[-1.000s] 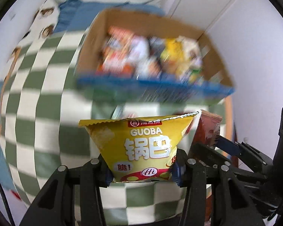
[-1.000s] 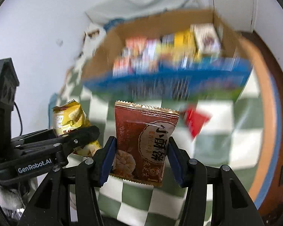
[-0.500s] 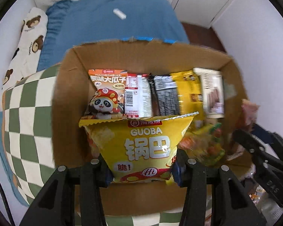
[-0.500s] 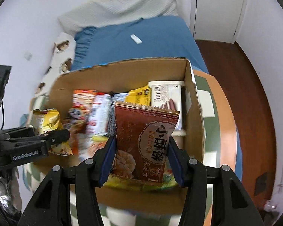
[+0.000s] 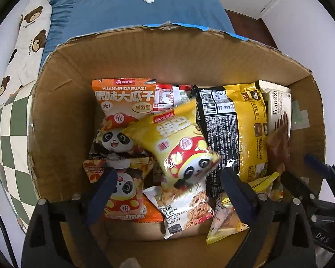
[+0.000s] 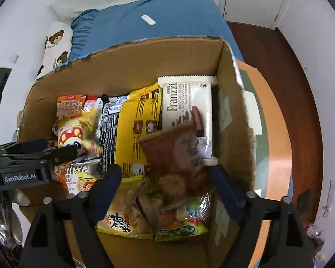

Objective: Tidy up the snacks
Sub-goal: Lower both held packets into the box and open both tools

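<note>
Both claws hang over the open cardboard box (image 5: pixel 62 116), which sits on the green-check worktop (image 5: pixel 10 120) w/ a blue bed (image 5: pixel 127 15) behind it.

Left claw (image 5: pixel 168 178): fingers spread wide, nothing between them. The yellow Guoba bag (image 5: pixel 181 143) is clear of the pads, lying tilted on top of the other packs, long axis running diagonally, top seal toward the far left, panda end toward the claw. It's slightly blurred.

Right claw (image 6: pixel 166 176): also spread apart, empty. The brown biscuit pack (image 6: pixel 176 149) is between but free of the pads, blurred, tipped w/ one corner pointing up to the far right, over the white Franzzi pack (image 6: pixel 187 102).

Count in the back row, standing upright, long axes pointing away from the cams: 1 orange sunflower-seed bag (image 5: pixel 125 102), 1 red-white pack (image 5: pixel 167 97), 1 black pack (image 5: pixel 218 122), 1 yellow pack (image 5: pixel 250 129), 1 Franzzi. Exact total of the loose packs in front I can't tell.

Left cam alone shows the oat-cookie pack (image 5: pixel 187 212) and a second orange panda bag (image 5: pixel 125 198). Right cam alone shows a green candy bag (image 6: pixel 181 223), a wooden floor (image 6: pixel 279 51), and the left claw side-on w/ "GenRobot.AI" lettering. A small white remote (image 6: pixel 148 20) lies on the bed in both
</note>
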A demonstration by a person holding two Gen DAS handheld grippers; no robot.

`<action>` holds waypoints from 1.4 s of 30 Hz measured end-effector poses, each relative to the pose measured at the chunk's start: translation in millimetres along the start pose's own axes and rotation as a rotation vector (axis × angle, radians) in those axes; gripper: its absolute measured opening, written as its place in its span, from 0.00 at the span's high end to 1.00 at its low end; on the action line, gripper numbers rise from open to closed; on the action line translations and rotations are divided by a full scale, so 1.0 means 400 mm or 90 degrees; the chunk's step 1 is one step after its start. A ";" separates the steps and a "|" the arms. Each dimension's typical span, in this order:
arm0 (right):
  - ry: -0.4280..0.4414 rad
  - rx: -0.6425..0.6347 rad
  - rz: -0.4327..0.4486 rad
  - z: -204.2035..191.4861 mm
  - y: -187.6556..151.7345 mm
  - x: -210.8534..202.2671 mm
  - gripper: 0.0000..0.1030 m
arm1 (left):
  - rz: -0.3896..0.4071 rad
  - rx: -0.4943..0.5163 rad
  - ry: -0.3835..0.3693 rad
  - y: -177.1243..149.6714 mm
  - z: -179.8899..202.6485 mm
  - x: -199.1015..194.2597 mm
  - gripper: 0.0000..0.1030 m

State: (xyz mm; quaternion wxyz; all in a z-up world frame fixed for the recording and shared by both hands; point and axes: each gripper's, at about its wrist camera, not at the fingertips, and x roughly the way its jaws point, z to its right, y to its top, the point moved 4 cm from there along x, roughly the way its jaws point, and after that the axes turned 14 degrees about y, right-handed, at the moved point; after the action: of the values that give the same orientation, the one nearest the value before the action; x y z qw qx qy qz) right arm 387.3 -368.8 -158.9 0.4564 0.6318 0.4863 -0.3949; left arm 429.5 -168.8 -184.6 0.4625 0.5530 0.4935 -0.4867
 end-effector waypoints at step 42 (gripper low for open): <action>-0.034 -0.112 0.252 -0.211 -0.320 -0.349 0.06 | 0.371 -0.092 0.078 -0.406 -0.103 -0.430 0.08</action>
State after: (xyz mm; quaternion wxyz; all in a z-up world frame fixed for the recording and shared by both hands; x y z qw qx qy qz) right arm 236.9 -309.0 -29.2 0.5913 0.6619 0.3731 -0.2701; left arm 264.3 -130.7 -14.4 0.5903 0.6650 0.3743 -0.2628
